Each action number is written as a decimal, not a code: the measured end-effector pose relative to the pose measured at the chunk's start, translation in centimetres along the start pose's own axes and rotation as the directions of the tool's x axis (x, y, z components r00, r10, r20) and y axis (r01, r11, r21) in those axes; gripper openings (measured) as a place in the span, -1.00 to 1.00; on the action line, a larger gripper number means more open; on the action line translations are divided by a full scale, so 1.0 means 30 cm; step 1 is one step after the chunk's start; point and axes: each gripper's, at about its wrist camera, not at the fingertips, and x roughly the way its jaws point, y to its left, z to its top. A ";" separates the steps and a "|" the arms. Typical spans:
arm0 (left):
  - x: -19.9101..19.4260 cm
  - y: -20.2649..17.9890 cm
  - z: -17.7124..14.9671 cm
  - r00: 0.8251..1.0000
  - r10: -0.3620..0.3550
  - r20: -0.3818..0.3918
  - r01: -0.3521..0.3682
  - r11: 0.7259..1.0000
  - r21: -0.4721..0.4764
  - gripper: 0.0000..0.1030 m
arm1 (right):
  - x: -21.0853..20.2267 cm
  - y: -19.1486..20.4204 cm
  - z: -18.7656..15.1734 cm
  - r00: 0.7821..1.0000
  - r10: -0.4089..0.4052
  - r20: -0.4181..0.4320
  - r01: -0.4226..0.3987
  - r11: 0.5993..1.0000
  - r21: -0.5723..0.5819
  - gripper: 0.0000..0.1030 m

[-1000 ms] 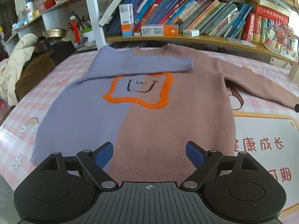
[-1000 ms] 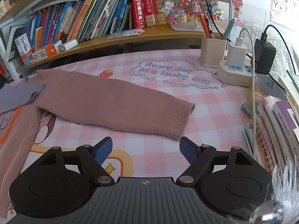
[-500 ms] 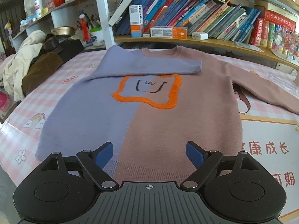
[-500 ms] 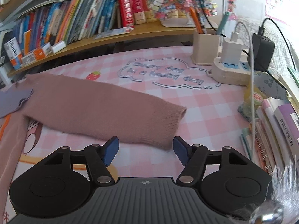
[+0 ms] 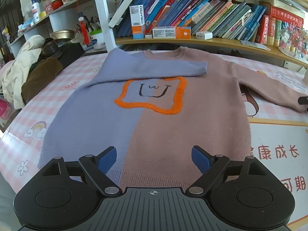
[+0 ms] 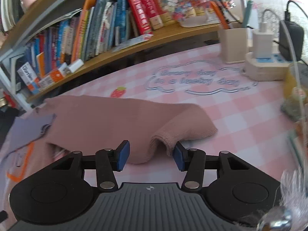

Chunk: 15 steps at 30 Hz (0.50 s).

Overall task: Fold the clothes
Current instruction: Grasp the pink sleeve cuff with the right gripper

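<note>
A sweater, lilac [image 5: 92, 119] on its left half and dusty pink [image 5: 194, 119] on its right, lies flat on the table with an orange-framed face on the chest. Its lilac sleeve [image 5: 154, 67] is folded across the chest. My left gripper [image 5: 154, 157] hovers open over the hem, nothing between its fingers. The pink sleeve [image 6: 107, 119] stretches out to the right. My right gripper [image 6: 151, 156] is closing on its cuff [image 6: 163, 140], which bunches into a hump between the blue pads [image 6: 123, 155].
The table has a pink checked cover [image 6: 240, 115]. A bookshelf [image 5: 192, 25] runs along the back. A power strip with chargers [image 6: 265, 67] and a beige pen holder [image 6: 233, 46] stand at the far right. Clothes [image 5: 25, 67] are piled at the left edge.
My right gripper moved forward to the cuff and its jaws narrowed around it; the cuff went from flat to bunched. My left gripper is unchanged.
</note>
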 end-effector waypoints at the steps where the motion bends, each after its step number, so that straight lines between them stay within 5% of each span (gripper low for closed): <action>1: -0.001 0.002 -0.001 1.000 0.002 0.000 -0.002 1.000 -0.002 0.70 | 0.002 0.008 0.000 1.000 0.009 -0.006 -0.009 1.000 0.003 -0.09; 10: -0.008 0.012 -0.003 1.000 0.008 0.009 -0.008 1.000 -0.010 0.70 | 0.018 0.069 -0.024 0.995 0.083 -0.053 -0.082 0.996 0.021 -0.04; 15: -0.016 0.028 -0.010 1.000 0.021 0.008 -0.020 1.000 -0.020 0.70 | 0.018 0.041 -0.012 1.000 0.025 -0.016 -0.025 0.999 0.022 -0.11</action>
